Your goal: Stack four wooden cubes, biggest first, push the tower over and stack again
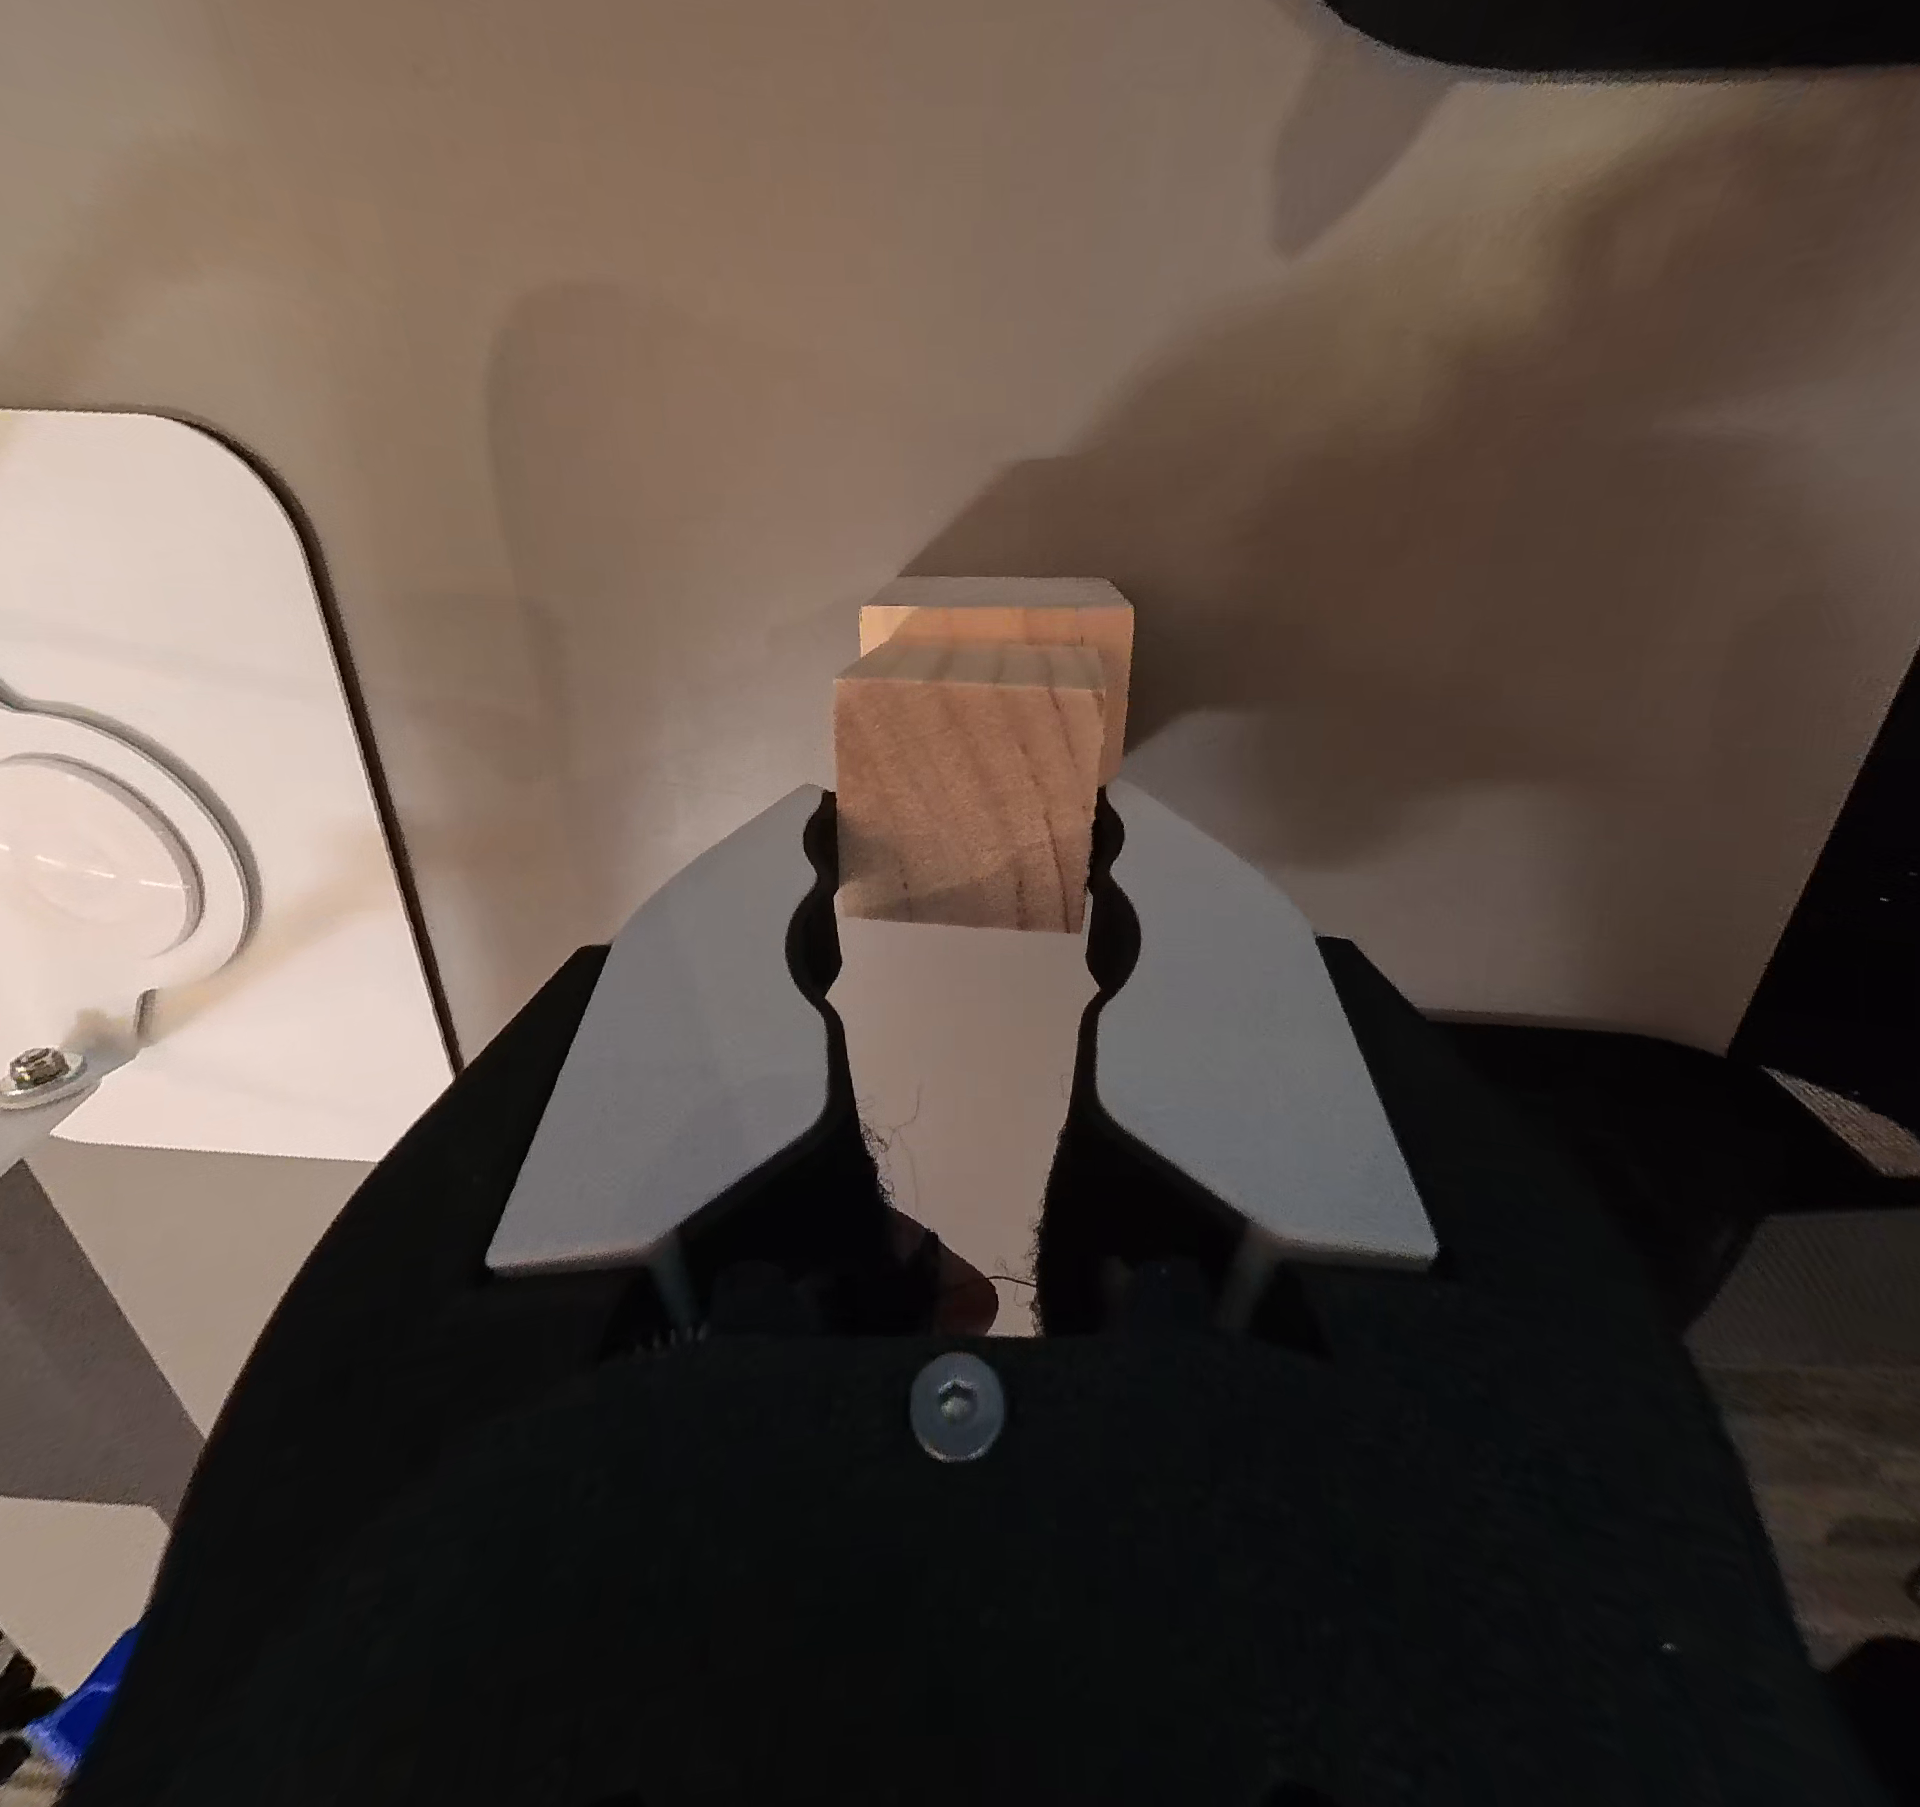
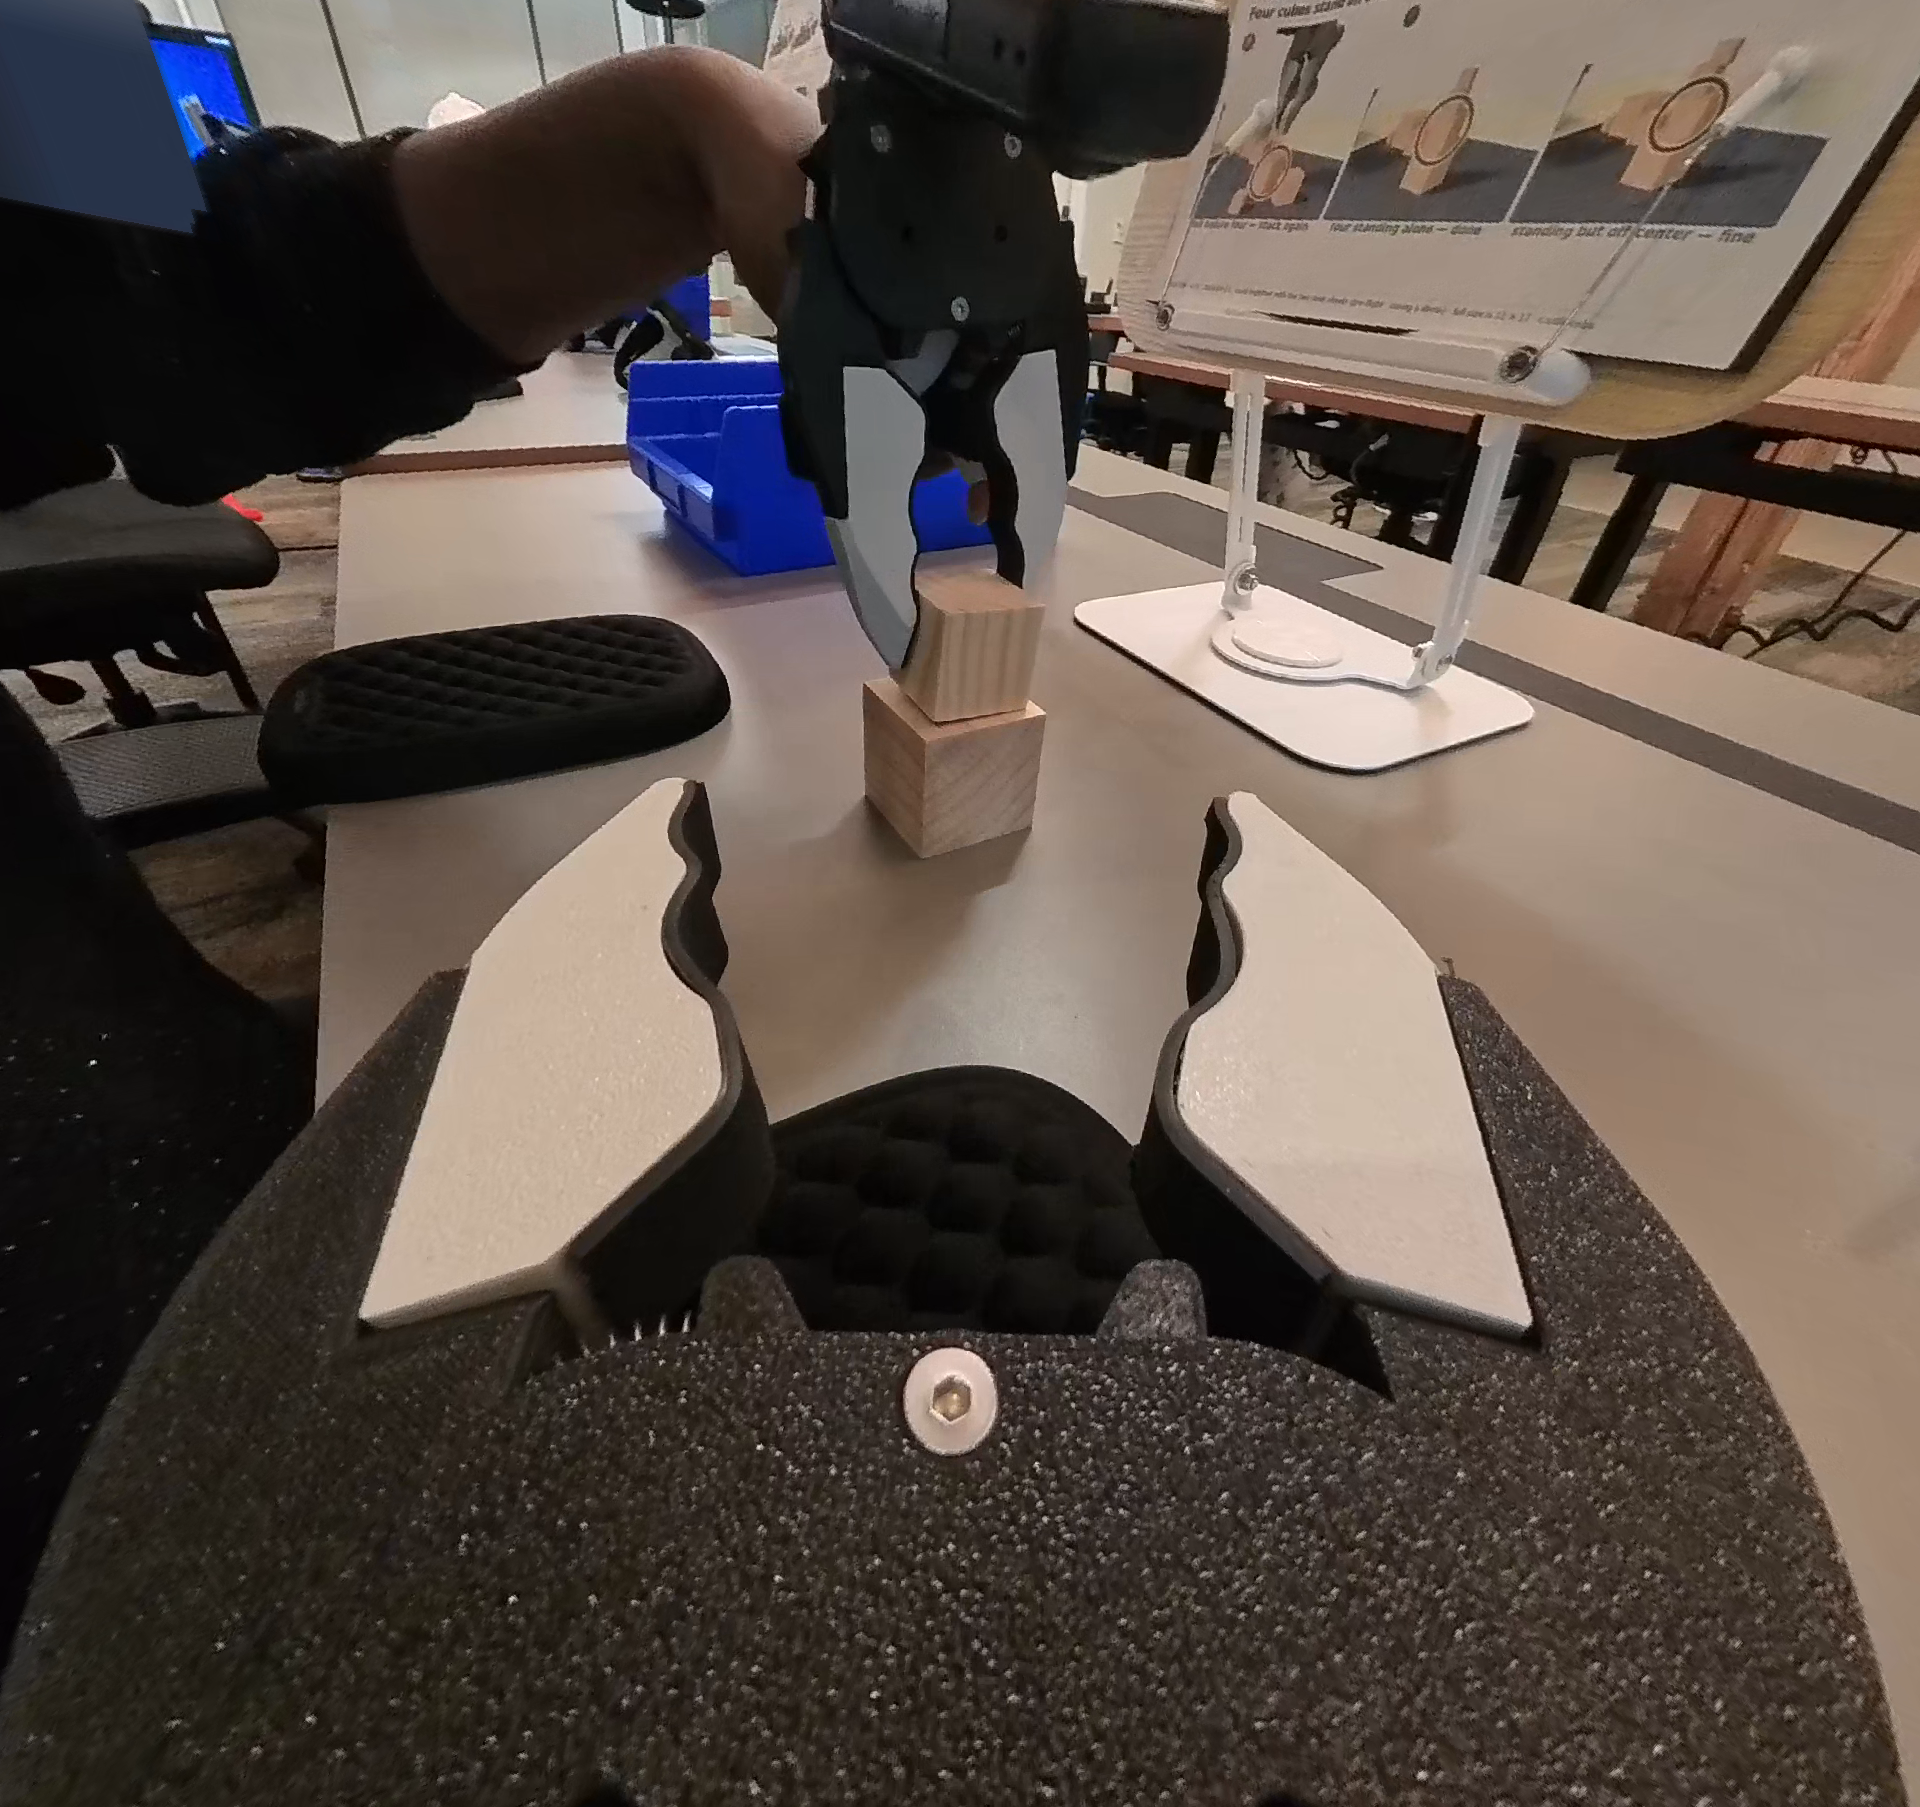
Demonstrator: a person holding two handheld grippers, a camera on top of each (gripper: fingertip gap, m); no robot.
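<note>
Behind stacked cubes (image 2: 961, 708), blue bin (image 2: 717, 469), contents hidden

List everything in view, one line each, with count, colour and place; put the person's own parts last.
Wooden cubes: 2, pale wood; upper cube in the left claw, just above or on the lower cube, which stands on the table.
Table: 1, grey-beige.
Padded rest: 1, black, left of the cubes.
Bin: 1, blue, behind the cubes.
Stand: 1, white, right of the cubes, carrying an instruction board.
Chair: 1, black, far left.
Left claw: pads pressed on the upper cube.
Right claw: open, empty, before the cubes.
Hand: 1, grips the left claw.
</note>
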